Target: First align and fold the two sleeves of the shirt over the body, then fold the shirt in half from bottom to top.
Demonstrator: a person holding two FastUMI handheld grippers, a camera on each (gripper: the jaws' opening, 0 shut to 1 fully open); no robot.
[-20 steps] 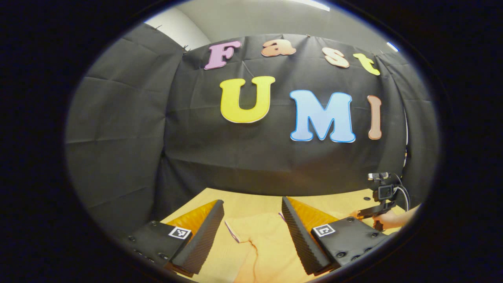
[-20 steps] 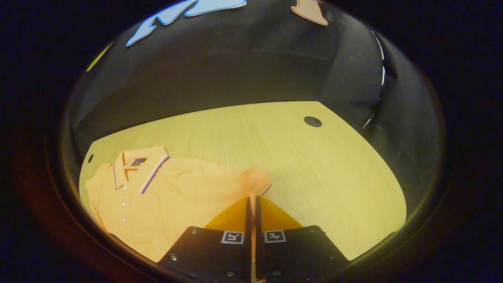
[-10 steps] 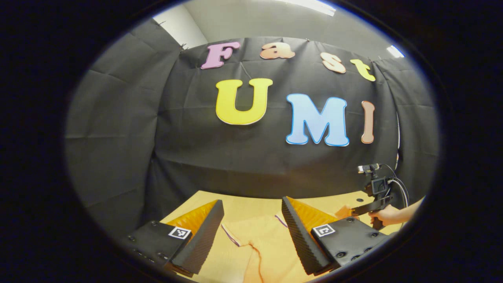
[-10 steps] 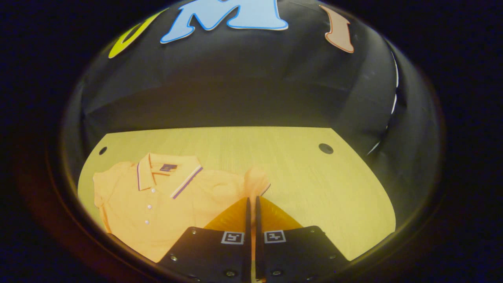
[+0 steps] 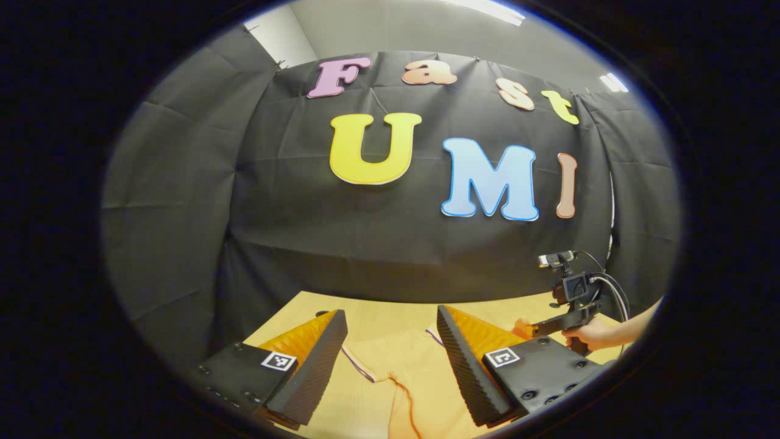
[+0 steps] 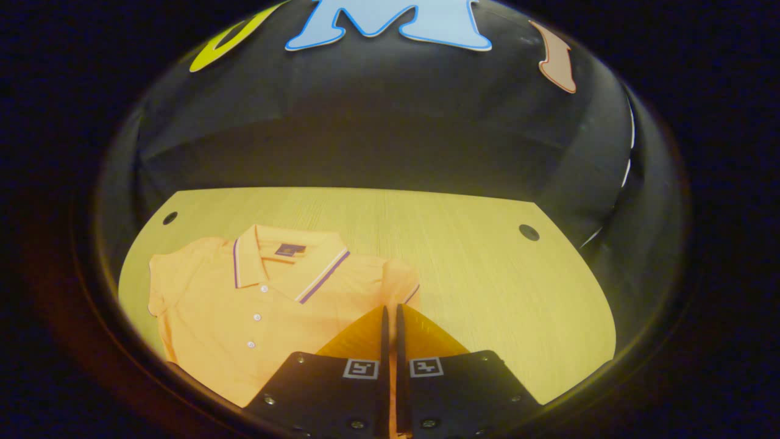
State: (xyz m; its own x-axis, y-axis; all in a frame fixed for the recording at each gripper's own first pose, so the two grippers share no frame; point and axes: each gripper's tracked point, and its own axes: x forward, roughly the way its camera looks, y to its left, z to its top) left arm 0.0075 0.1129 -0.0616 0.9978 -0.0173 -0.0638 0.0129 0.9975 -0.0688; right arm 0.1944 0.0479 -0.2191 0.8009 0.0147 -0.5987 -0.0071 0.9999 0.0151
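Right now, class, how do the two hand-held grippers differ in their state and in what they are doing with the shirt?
The left hand-held gripper is wide open, a shirt sleeve lying loose between its fingers; the right hand-held gripper is shut, pinching the other sleeve. The left holds nothing; the right holds fabric. Both sit low over the wooden table, each at a sleeve of the orange shirt.

Left tongs (image 5: 391, 332): ribbed pads, square tag markers, black screwed mounts; right tongs (image 6: 390, 317) alike.

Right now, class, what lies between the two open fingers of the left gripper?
In the left gripper view, the left gripper stands open, and between its fingers lies the orange shirt, one purple-trimmed sleeve edge showing, spread on the wooden table.
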